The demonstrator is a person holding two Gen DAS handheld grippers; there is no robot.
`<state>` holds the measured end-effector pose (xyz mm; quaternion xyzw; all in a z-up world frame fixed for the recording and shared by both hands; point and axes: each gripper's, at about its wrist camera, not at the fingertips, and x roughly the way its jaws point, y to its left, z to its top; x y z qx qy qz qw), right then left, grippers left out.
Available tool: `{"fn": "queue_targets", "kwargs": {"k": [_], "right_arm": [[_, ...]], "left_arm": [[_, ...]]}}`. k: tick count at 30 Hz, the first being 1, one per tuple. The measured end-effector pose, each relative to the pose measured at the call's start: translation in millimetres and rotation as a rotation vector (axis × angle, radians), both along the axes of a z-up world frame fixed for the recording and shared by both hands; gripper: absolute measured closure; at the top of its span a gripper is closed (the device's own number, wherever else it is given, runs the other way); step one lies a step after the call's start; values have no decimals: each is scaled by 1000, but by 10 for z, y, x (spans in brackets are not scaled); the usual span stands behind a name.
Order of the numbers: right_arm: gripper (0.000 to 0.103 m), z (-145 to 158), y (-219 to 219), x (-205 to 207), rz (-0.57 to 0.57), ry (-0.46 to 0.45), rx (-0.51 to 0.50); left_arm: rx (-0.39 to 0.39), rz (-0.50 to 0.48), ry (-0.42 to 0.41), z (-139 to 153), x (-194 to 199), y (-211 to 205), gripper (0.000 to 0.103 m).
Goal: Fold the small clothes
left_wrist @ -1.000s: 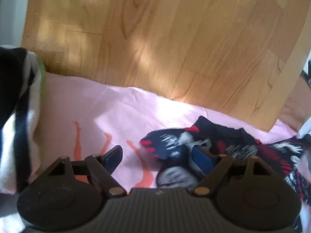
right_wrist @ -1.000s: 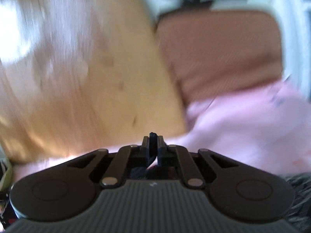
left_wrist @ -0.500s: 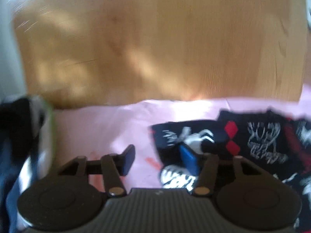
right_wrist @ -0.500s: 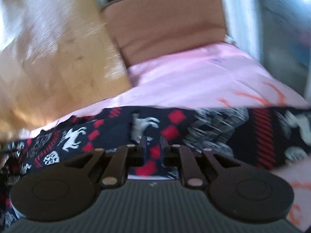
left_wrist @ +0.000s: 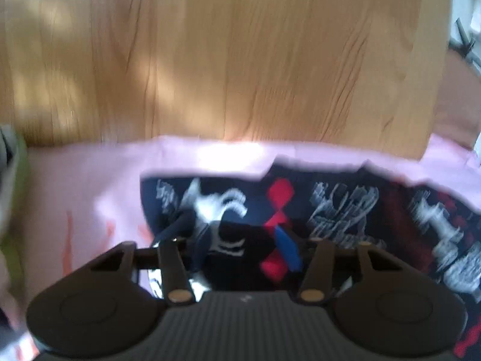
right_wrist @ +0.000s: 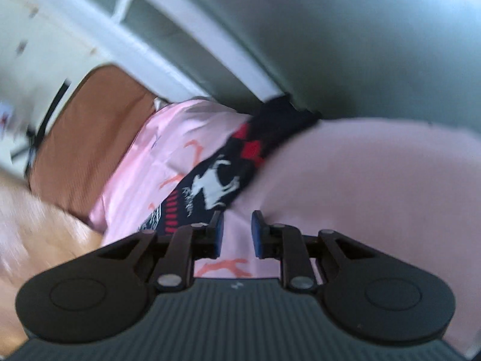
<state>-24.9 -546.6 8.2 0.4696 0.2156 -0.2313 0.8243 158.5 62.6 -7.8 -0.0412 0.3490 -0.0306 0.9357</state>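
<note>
- The patterned sock (left_wrist: 330, 204) lies lengthwise, left to right, on the pink sheet (left_wrist: 90, 180).
- Left hand-held gripper (left_wrist: 237, 240), jaws closing, has sock between them; grip unclear.
- Right hand-held gripper (right_wrist: 236, 231), jaws opening, is empty; its view alone shows the brown cushion (right_wrist: 90, 126).

Navy sock (left_wrist: 339, 198) — red diamonds, white reindeer, pink sheet (left_wrist: 90, 180) — orange marks

Ahead of you runs sunlit wood-plank flooring (left_wrist: 240, 60), patched with bright light. A brown cushioned seat (right_wrist: 90, 138) stands to your right, a white frame (right_wrist: 168, 39) behind it.
</note>
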Motion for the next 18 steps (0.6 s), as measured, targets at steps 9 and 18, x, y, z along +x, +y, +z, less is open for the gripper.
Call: {"fn": "queue_targets", "kwargs": {"k": [9,18], "right_arm": [[94,-23,-246,579,-22,6,-58],[95,1195,1511,1472,495,-226,-505]], "left_arm": [[23,-6,-74,-25,-158,14,56],[-272,95,-237,238,-328,645,43]]}}
